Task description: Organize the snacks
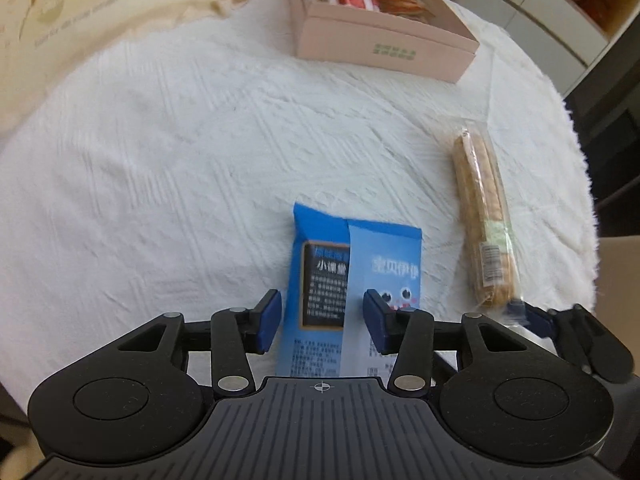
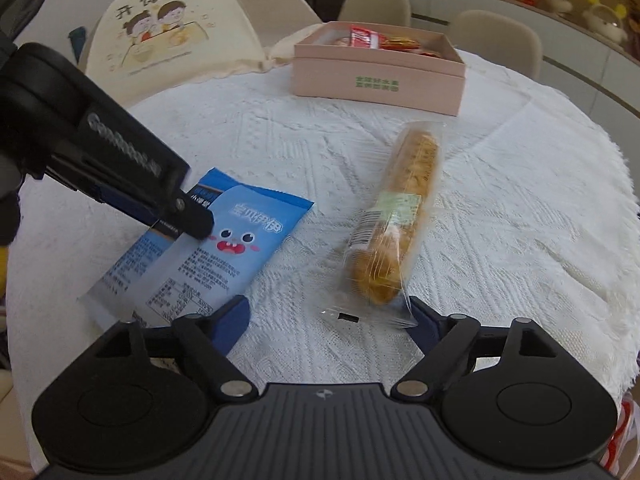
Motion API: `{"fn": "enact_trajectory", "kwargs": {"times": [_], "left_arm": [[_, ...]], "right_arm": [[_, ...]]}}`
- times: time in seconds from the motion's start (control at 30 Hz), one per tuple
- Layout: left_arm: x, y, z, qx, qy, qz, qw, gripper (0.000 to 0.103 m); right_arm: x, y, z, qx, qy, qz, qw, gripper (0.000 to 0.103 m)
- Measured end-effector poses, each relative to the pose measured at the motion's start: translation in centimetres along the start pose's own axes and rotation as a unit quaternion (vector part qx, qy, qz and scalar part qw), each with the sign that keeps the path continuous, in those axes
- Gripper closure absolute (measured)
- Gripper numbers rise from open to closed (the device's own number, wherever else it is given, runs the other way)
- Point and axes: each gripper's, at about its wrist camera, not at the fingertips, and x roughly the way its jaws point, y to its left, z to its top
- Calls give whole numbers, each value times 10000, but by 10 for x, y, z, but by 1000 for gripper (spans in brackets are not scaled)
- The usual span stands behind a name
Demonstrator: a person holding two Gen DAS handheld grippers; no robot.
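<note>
A blue snack packet [image 1: 324,272] [image 2: 248,240] lies on the white tablecloth. My left gripper [image 1: 322,302] [image 2: 160,216] points down over it with its jaws half apart. One pad stands beside the packet's left edge and the other over its face, with no clamp visible. To the right lies a long bread stick in a clear wrapper [image 1: 480,208] [image 2: 400,200]. My right gripper [image 2: 328,320] is wide open, and the wrapper's near end lies loose between its fingers. A pink box [image 1: 380,44] [image 2: 376,76] at the far side holds several snacks.
A round table under a white textured cloth [image 2: 520,200] drops off at the right and near edges. A cream cloth cover with a cartoon print [image 2: 160,32] stands at the far left. Beige chairs [image 2: 496,36] ring the far side.
</note>
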Motion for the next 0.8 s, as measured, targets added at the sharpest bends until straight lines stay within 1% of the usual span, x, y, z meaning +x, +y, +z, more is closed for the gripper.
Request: {"fn": "enact_trajectory", "kwargs": {"times": [0.07,0.17,0.23,0.27,0.33,0.37,0.4,0.43,0.47,0.57,0.6,0.63,0.7,0.73,0.8], "left_arm": [[-3,1,-3,-29,1,-112,9999,53],[-14,-9,-8,63,-280,-208,9994,53],[-19,-24,-12,342,-342,-138,9987,53],[-17,-33,-14,562,-321,-49,9979,53],[-8,-52,-22,1034,-175,213,9943,53],[-2,-59,-26,1213,-70,299,9921,51],[2,-65,-29,1355,-52,367,9901,43],[3,-71,-31,1515,-61,406,9876,38],[5,-75,-32,1595,-29,394,9864,31],[4,-71,-28,1456,-61,384,9886,31],[3,-67,-25,1365,-110,476,9894,35],[2,-62,-23,1278,-156,593,9899,36],[3,-51,-19,1088,-180,733,9912,36],[5,-47,-17,1018,-160,709,9921,36],[6,-44,-13,902,-101,587,9941,30]], "right_arm": [[-3,-8,1,110,28,5,9999,19],[-13,-23,2,365,-48,-112,9993,19],[-20,-32,0,509,-186,-331,9980,19],[-22,-37,-1,593,-222,-441,9970,19],[-20,-49,-4,872,-209,-604,9941,19],[-17,-55,-7,1046,-144,-631,9924,19],[-14,-61,-9,1180,-78,-640,9909,19],[-14,-65,-12,1283,-86,-632,9897,19],[-16,-66,-15,1332,-119,-654,9889,19],[-19,-68,-19,1401,-124,-690,9877,19],[-20,-68,-20,1395,-128,-703,9876,19],[-21,-69,-20,1383,-132,-714,9877,18],[-21,-67,-22,1343,-161,-767,9878,18],[-20,-64,-23,1303,-202,-814,9879,17],[-18,-59,-23,1235,-224,-898,9880,15]]}}
